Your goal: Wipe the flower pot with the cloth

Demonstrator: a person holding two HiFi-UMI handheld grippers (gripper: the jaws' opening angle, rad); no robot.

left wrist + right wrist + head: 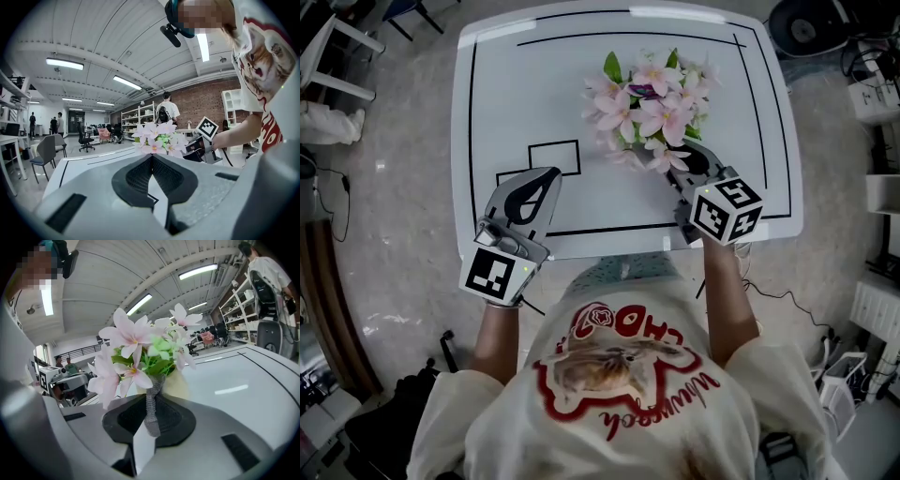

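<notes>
At two o'clock the right gripper (682, 164) pinches a grey knitted cloth (152, 409) before the cream flower pot (177, 386) (left gripper (151, 158) closed, empty)

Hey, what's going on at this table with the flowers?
A person stands at a white table with a gripper in each hand. The right gripper has a grey cloth pinched in its jaws, right at the flower pot, below the pink flowers. The left gripper is shut and empty, near the table's front edge, apart from the pot.
</notes>
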